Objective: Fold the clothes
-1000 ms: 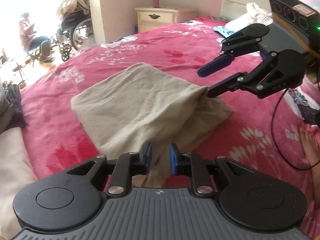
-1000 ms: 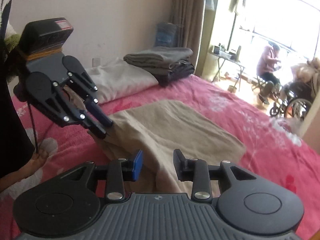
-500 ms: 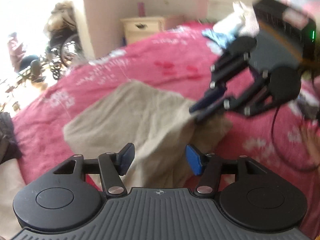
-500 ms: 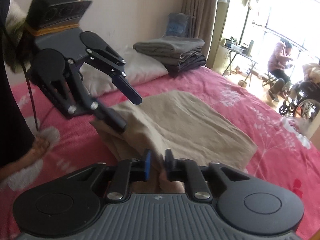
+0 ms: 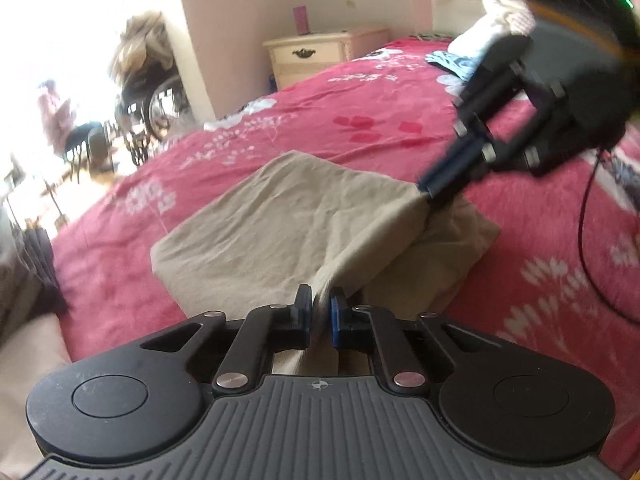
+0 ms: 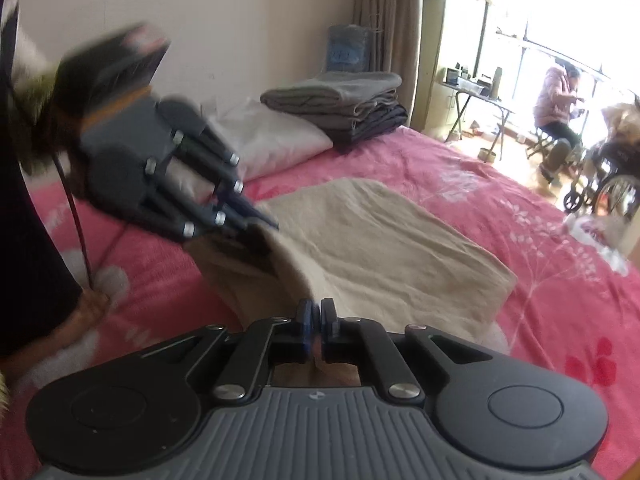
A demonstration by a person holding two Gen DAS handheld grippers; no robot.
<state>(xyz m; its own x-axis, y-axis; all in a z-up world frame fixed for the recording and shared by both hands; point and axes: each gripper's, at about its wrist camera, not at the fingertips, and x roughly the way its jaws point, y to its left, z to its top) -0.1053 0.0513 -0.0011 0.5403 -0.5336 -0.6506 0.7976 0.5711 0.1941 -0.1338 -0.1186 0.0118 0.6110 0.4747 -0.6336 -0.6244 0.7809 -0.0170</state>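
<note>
A folded beige garment [image 5: 304, 220] lies on the red flowered bedspread [image 5: 360, 120]; it also shows in the right wrist view [image 6: 392, 248]. My left gripper [image 5: 319, 318] is shut on the garment's near edge and holds that layer raised. My right gripper [image 6: 317, 328] is shut on another part of the same edge. In the left wrist view the right gripper [image 5: 434, 190] pinches the garment's right corner. In the right wrist view the left gripper [image 6: 256, 224] grips the corner at left. The lifted layer stretches between them.
A stack of folded grey clothes [image 6: 340, 104] and a white pillow [image 6: 272, 140] lie at the bed's far side. A cream nightstand [image 5: 320, 54] stands by the wall. A wheelchair [image 5: 156, 96] and a seated person [image 6: 560, 104] are by the window. A cable [image 5: 588, 248] trails on the bedspread.
My left gripper, open half a second ago, has closed on the garment edge. My right gripper, open a second ago, is shut on it. The held layer has lifted.
</note>
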